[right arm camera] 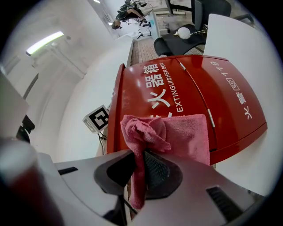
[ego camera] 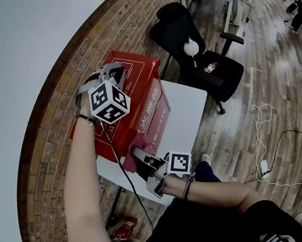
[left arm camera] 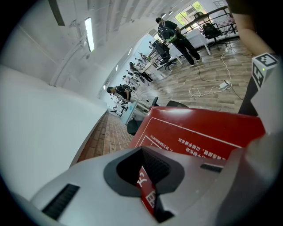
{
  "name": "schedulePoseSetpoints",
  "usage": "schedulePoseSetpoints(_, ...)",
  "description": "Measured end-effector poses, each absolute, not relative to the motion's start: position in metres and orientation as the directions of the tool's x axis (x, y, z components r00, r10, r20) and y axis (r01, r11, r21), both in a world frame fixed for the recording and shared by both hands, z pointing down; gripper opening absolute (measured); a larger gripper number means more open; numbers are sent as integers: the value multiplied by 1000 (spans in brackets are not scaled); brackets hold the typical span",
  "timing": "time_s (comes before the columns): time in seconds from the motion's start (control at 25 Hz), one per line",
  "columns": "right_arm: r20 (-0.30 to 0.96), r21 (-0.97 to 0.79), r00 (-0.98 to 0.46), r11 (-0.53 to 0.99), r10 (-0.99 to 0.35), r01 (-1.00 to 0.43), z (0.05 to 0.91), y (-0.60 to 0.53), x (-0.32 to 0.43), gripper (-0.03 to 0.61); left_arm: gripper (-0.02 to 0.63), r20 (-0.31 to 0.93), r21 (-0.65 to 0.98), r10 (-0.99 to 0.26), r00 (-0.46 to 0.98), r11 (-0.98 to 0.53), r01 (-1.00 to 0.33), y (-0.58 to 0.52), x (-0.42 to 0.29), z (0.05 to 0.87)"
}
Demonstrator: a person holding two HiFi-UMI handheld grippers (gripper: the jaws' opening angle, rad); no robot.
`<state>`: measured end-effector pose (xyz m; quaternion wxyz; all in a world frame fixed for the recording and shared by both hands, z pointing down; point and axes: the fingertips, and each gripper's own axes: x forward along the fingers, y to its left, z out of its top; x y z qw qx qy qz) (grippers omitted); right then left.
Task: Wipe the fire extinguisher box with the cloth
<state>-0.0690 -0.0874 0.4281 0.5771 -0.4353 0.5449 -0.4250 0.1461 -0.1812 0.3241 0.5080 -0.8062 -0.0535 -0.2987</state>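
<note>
With our left gripper [left arm camera: 147, 176] clamped shut on an upper edge of the fire extinguisher box [right arm camera: 177, 88] standing on the counter [ego camera: 188, 114], we should press the cloth [right arm camera: 181, 132] (pinched tight in our right gripper [right arm camera: 140, 165]) flat on its red front, sweeping overlapping strokes.

Bright, even indoor light, faint shadows. A ceiling tube [left arm camera: 89, 33] glowed overhead; far windows [left arm camera: 189, 9] were blown out. Soft sheen lay on the wooden floor [ego camera: 274, 79] and the red box [right arm camera: 185, 88]. Strong fisheye bending, with black corners in both gripper views. Near jaws were blurred.
</note>
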Motion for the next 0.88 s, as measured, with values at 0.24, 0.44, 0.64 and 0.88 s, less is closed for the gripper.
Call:
schedulePoseSetpoints(0.24,-313,-949,44,314,-949,37,403,-87,-72,64,26,537,-786,-216,815,-478,391,-181,146,324)
schedulePoseSetpoints(0.44,-358,-931,44,360,-933,52,385,-87,-73,64,26,537,-786,-216,815,-479,391,-181,146,324)
schedulePoseSetpoints(0.64,-365,-929,40,367,-930,52,379,-88,-73,64,26,537,-786,-216,816,-478,391,-181,147,323)
schedulePoseSetpoints(0.88,-363,-931,8,363,-932,-35,378,-83,-71,64,26,539,-785,-215,814,-479,393,-182,147,324)
